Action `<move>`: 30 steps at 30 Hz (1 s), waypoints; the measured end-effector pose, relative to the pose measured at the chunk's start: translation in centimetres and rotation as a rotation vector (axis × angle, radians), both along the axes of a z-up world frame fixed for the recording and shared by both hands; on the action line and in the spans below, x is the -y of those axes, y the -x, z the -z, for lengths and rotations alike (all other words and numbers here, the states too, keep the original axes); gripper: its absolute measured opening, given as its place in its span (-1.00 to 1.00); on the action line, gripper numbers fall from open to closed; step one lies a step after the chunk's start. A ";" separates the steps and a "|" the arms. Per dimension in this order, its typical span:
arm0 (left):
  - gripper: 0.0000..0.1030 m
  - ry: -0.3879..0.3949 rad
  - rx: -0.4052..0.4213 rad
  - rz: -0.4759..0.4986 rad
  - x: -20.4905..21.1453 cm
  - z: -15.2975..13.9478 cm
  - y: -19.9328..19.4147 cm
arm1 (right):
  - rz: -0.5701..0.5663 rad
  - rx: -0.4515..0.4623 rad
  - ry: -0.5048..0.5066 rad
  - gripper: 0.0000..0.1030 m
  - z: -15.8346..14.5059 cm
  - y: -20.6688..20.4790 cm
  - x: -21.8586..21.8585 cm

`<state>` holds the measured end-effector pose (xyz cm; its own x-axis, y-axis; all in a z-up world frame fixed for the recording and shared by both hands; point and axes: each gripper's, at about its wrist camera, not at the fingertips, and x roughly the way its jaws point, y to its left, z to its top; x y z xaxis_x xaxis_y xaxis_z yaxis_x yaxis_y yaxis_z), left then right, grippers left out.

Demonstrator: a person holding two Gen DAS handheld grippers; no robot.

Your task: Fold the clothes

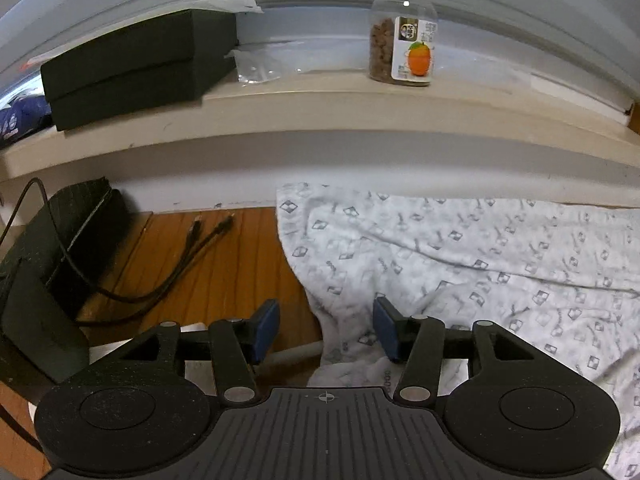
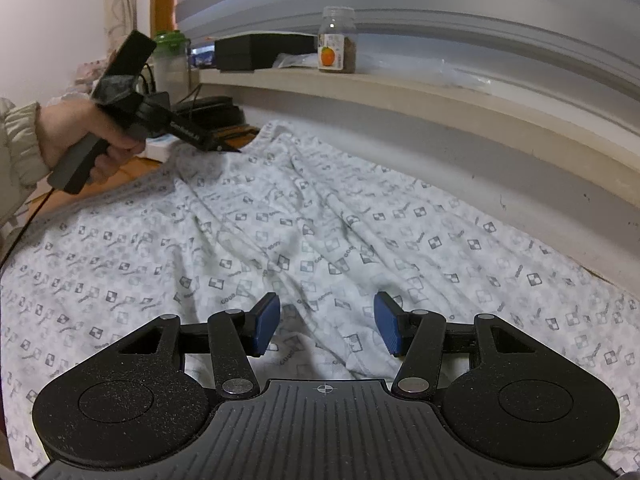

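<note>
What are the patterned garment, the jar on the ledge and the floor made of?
Patterned garment: soft, matte woven or knit fabric; it wrinkles and drapes. Jar: clear, glossy plastic, perhaps glass; contents show through, highlights glint. Floor: probably wood or bamboo, orange-brown strips with a slight sheen.

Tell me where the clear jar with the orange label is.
The clear jar stands upright on the pale window ledge above the patterned garment. In the left wrist view it is right of the black box.
</note>
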<state>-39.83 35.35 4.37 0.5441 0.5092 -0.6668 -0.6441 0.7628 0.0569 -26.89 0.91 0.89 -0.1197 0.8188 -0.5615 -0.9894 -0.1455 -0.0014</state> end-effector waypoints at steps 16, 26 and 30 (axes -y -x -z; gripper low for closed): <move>0.50 -0.004 0.201 0.283 12.7 -2.0 -1.1 | 0.071 0.074 -0.187 0.64 -3.6 -0.8 6.8; 0.68 -0.024 0.134 0.456 18.0 0.7 -3.2 | 0.364 0.077 -0.149 0.69 -2.9 -5.9 23.4; 0.71 -0.007 0.096 0.446 18.2 1.1 -3.6 | 0.465 0.058 -0.106 0.69 -1.3 -7.5 27.6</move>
